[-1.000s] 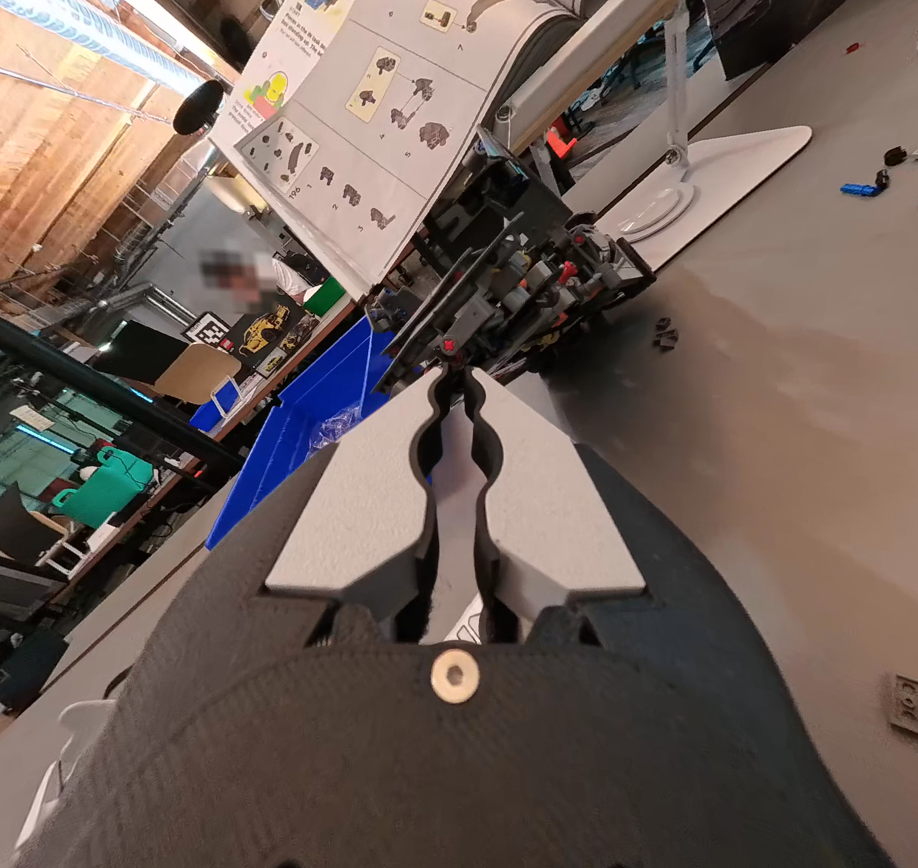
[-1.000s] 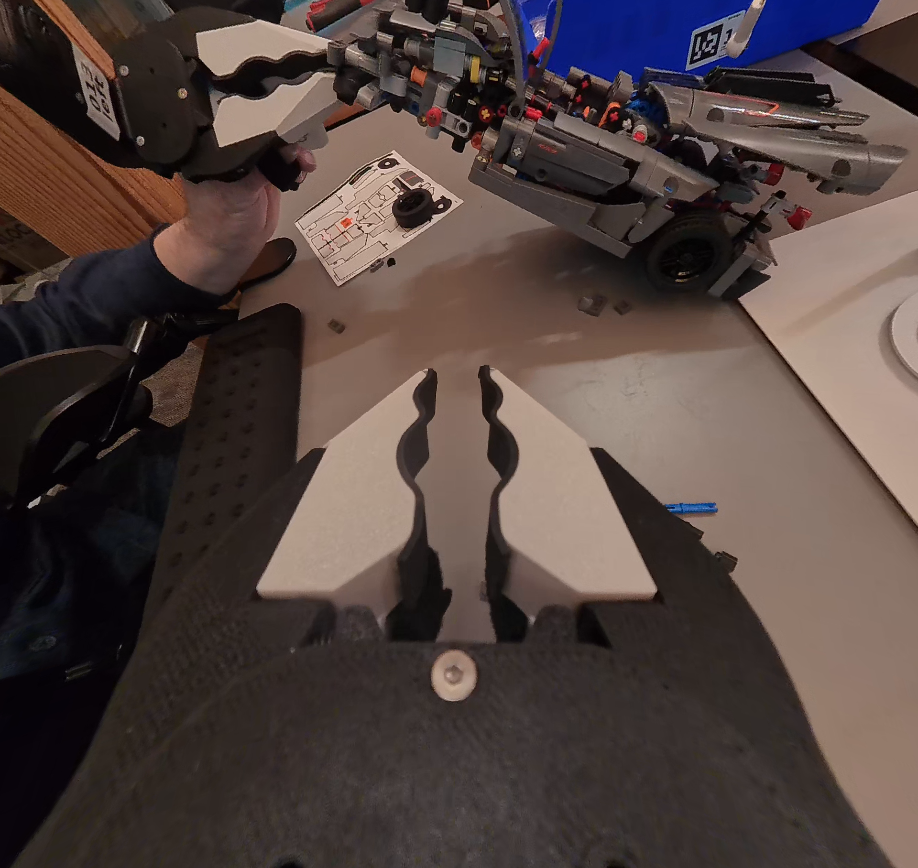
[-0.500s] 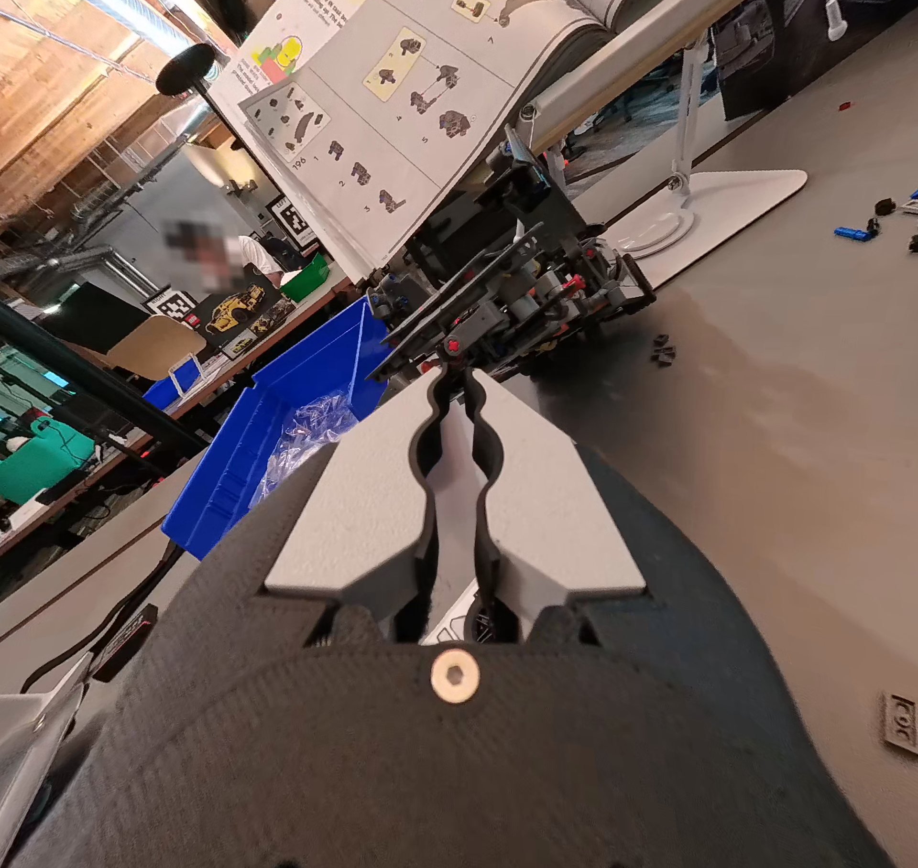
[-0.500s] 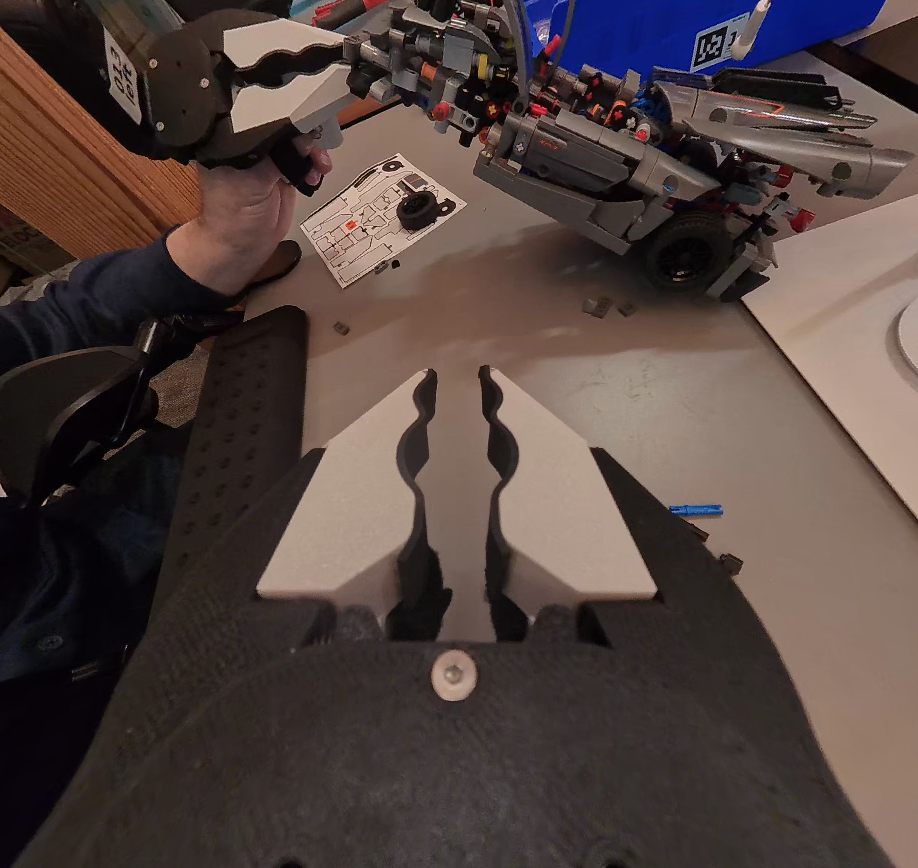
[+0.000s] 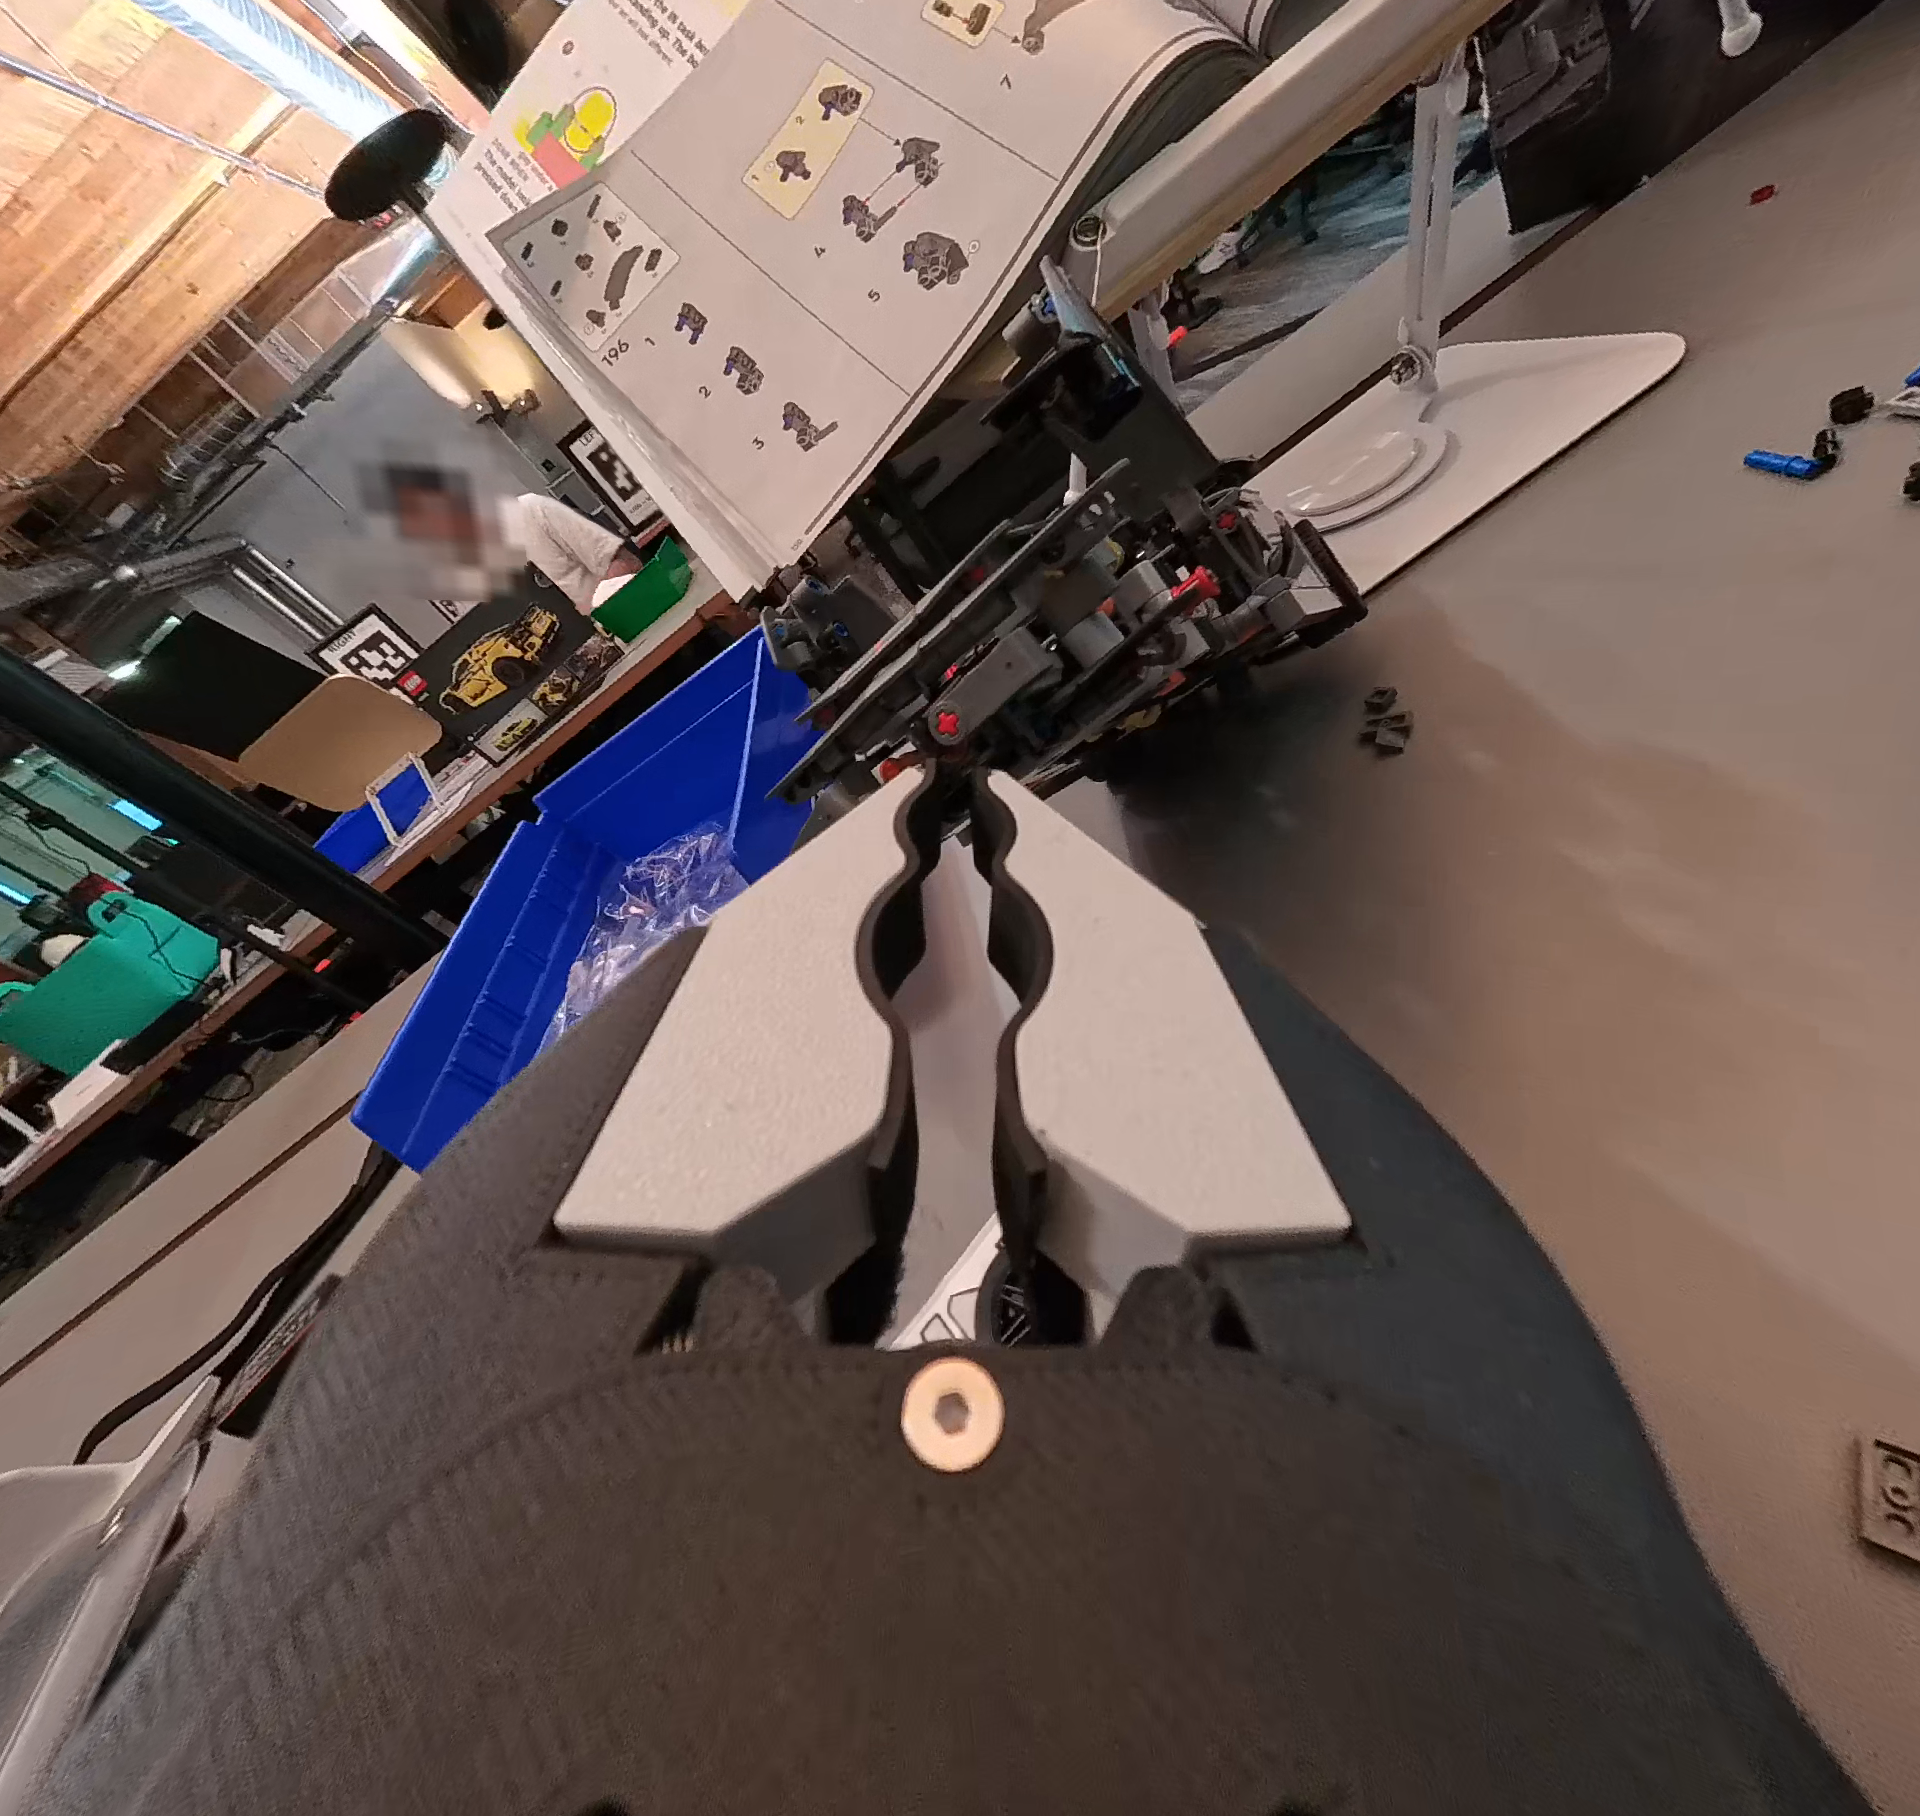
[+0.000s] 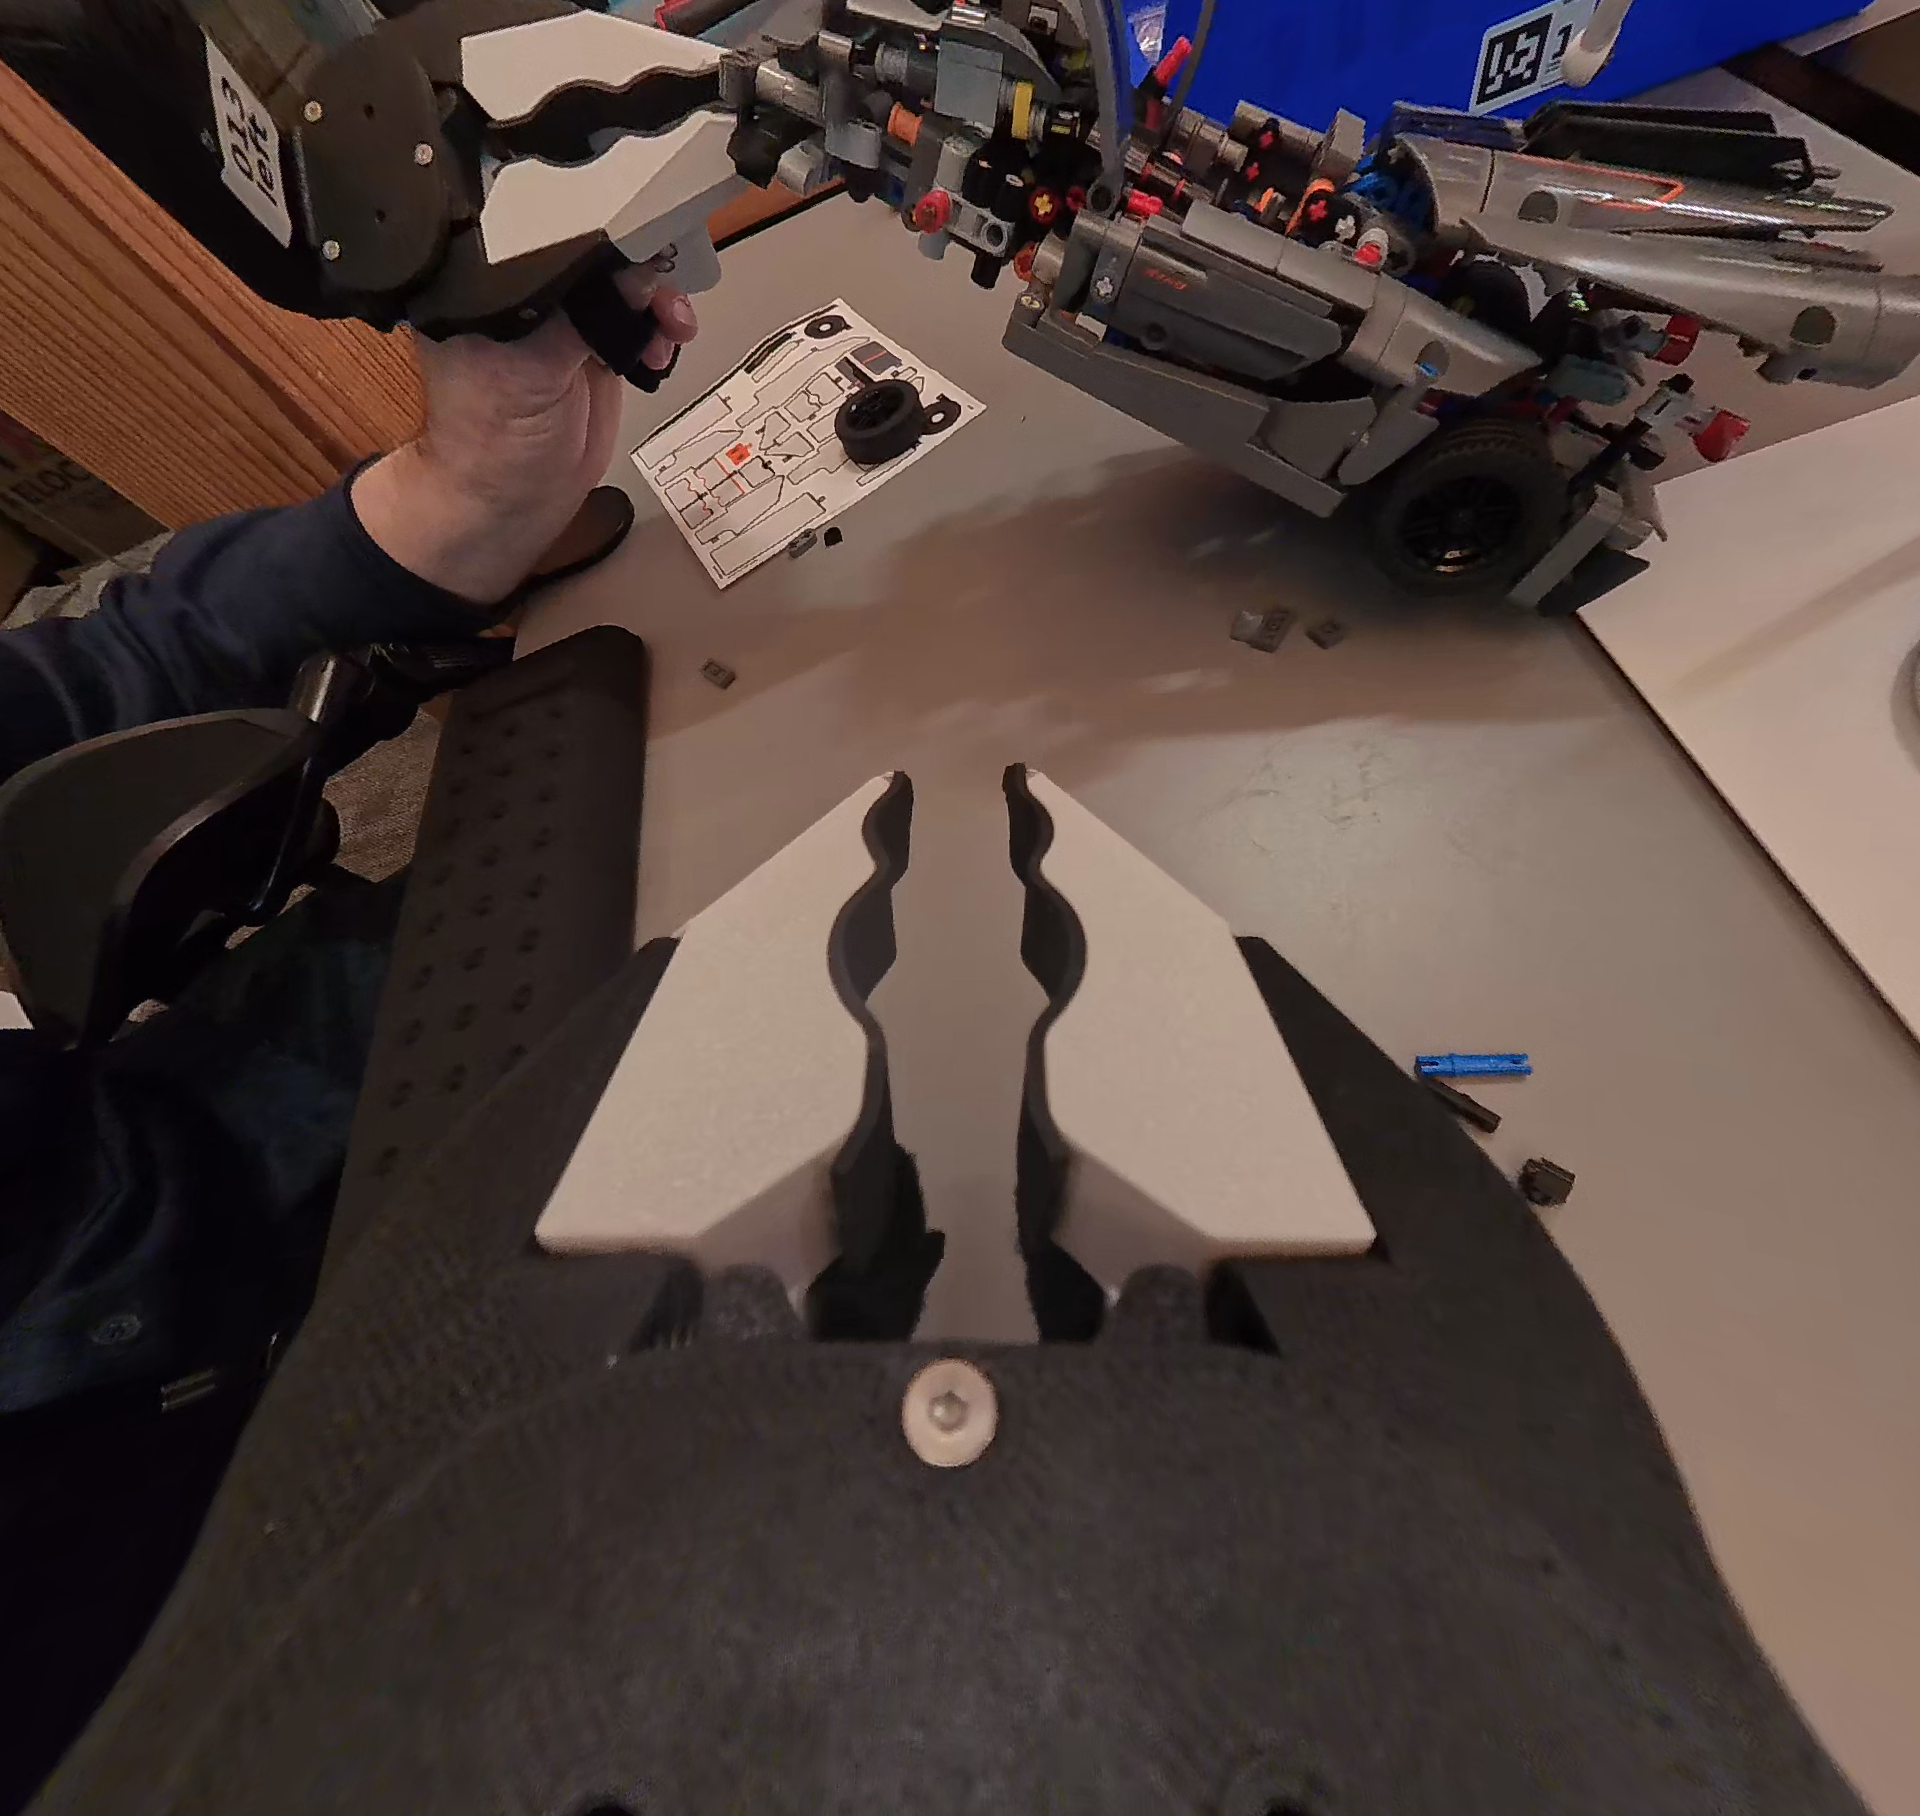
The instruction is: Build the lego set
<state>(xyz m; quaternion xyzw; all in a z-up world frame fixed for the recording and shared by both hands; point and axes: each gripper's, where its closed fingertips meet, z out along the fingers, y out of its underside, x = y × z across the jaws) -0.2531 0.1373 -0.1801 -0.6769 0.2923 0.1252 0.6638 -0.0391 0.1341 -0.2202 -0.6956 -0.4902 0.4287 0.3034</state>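
A grey Lego car model (image 6: pixel 1299 312) is tilted, its near end lifted and its far wheel (image 6: pixel 1455 514) on the grey table (image 6: pixel 1351 883). My left gripper (image 5: pixel 954 784) is shut on the model's raised end (image 5: pixel 1039 654); it also shows in the right wrist view (image 6: pixel 727 119), held by a hand. My right gripper (image 6: pixel 956 779) is slightly open and empty, low over the table in front of the model. An open instruction book (image 5: pixel 831 156) stands on a white stand (image 5: pixel 1455 395) behind the model.
A sticker sheet (image 6: pixel 800 436) with a loose black tyre (image 6: pixel 878 421) lies under the lifted end. Small grey pieces (image 6: pixel 1273 623) and a blue pin (image 6: pixel 1470 1065) lie on the table. A blue bin (image 5: pixel 623 893) stands behind. A black perforated pad (image 6: pixel 509 883) lies left. The blue pin (image 6: pixel 1470 1065) is about 12 centimetres from my right fingertips.
The left gripper has swung the model's held end slightly while keeping its grip; the left view has shifted down. The right gripper has stayed in place.
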